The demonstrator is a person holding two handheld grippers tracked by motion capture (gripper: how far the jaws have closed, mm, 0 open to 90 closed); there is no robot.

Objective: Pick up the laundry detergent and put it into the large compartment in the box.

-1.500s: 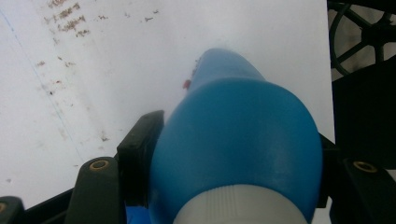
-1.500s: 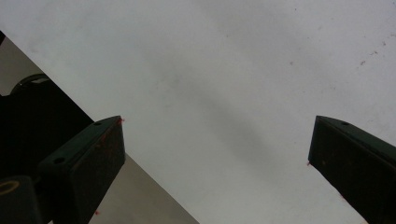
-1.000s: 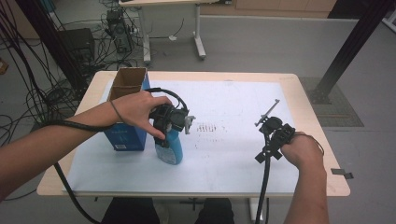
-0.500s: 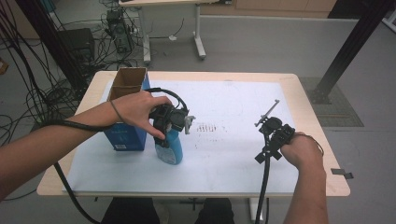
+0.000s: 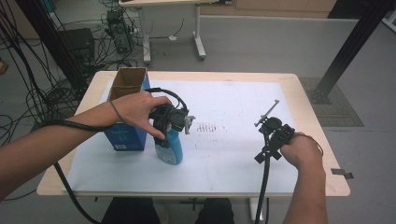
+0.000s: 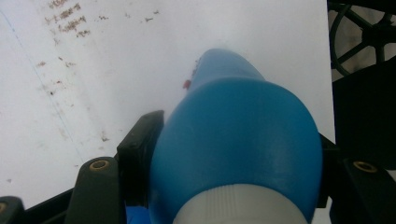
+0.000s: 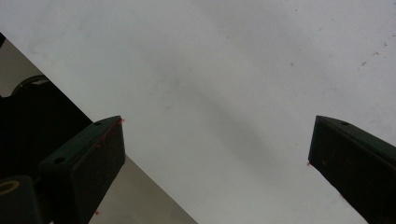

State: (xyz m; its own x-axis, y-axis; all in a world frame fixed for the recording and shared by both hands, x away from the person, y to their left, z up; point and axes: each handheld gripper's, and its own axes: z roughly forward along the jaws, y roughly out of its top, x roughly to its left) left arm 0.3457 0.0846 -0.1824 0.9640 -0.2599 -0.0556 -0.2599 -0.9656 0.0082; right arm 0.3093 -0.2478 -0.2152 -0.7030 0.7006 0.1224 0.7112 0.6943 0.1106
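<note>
Left gripper [image 5: 167,135] is clamped on the blue bottle [image 5: 171,148]; from my remote seat I see its black jaws pressing both flanks just below the white cap in the left gripper view, bottle [image 6: 236,140] running straight out toward twelve o'clock. On the table [image 5: 233,77] the bottle stands at about eight o'clock from centre, touching the blue box [image 5: 125,135] at its nine o'clock. Right gripper [image 7: 217,158], out at four o'clock, holds nothing, jaws spread wide over the white sheet [image 5: 233,102].
</note>
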